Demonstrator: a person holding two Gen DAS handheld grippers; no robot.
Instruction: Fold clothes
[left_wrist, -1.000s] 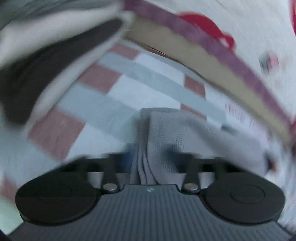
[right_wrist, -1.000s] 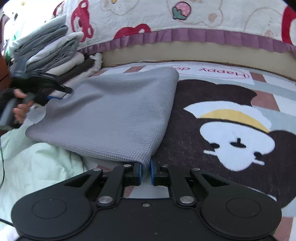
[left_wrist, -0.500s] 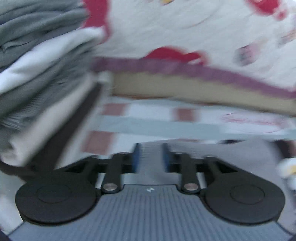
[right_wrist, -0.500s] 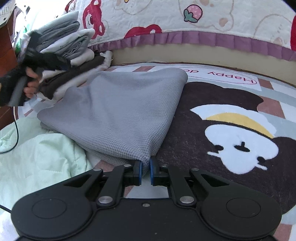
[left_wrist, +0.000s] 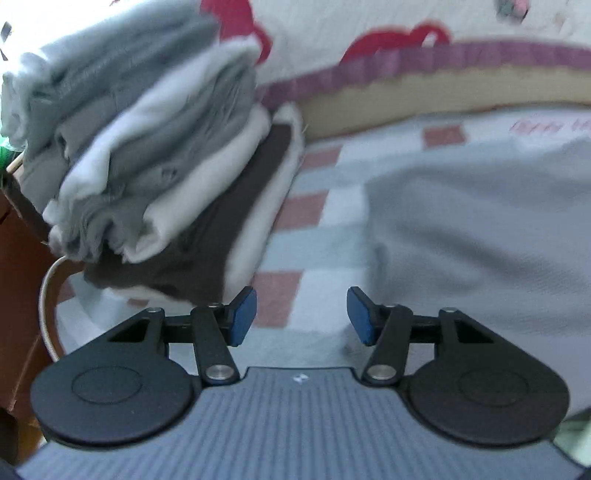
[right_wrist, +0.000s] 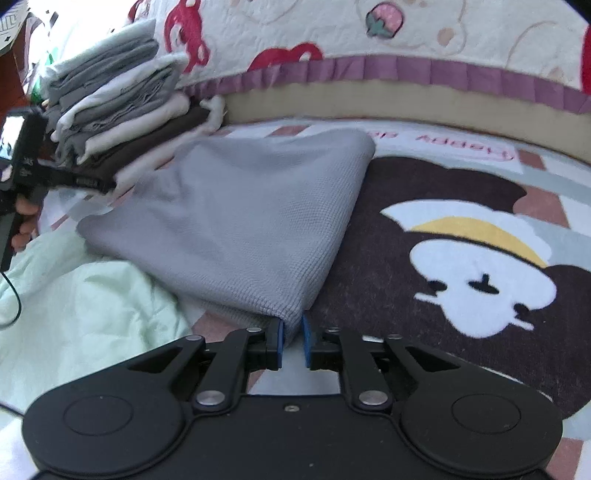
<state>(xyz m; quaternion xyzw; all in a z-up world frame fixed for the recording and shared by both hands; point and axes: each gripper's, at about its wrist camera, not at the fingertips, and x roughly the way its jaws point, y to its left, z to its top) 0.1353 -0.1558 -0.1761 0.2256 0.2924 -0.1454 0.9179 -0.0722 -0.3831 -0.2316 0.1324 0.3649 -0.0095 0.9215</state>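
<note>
A folded grey waffle-knit garment (right_wrist: 240, 221) lies on the cartoon bear blanket (right_wrist: 461, 258). Its near corner sits between the blue pads of my right gripper (right_wrist: 292, 341), whose jaws are opening and no longer squeeze it. My left gripper (left_wrist: 301, 315) is open and holds nothing. It hovers over the checked part of the blanket (left_wrist: 306, 214), with the grey garment (left_wrist: 480, 229) to its right. In the right wrist view the left gripper (right_wrist: 88, 182) shows at the far left beside the clothes stack, held by a hand (right_wrist: 24, 221).
A stack of folded grey, white and brown clothes (left_wrist: 147, 177) stands at the left, also seen as the stack (right_wrist: 118, 110) in the right wrist view. A pale green sheet (right_wrist: 74, 314) lies near left. A purple-trimmed cartoon quilt (right_wrist: 406, 40) rises behind. Brown wooden furniture (left_wrist: 14, 295) stands at the far left.
My left gripper let go of the grey garment's corner, opened wide and swung away left toward the clothes stack. The right gripper stayed put and its jaws parted slightly around the garment corner.
</note>
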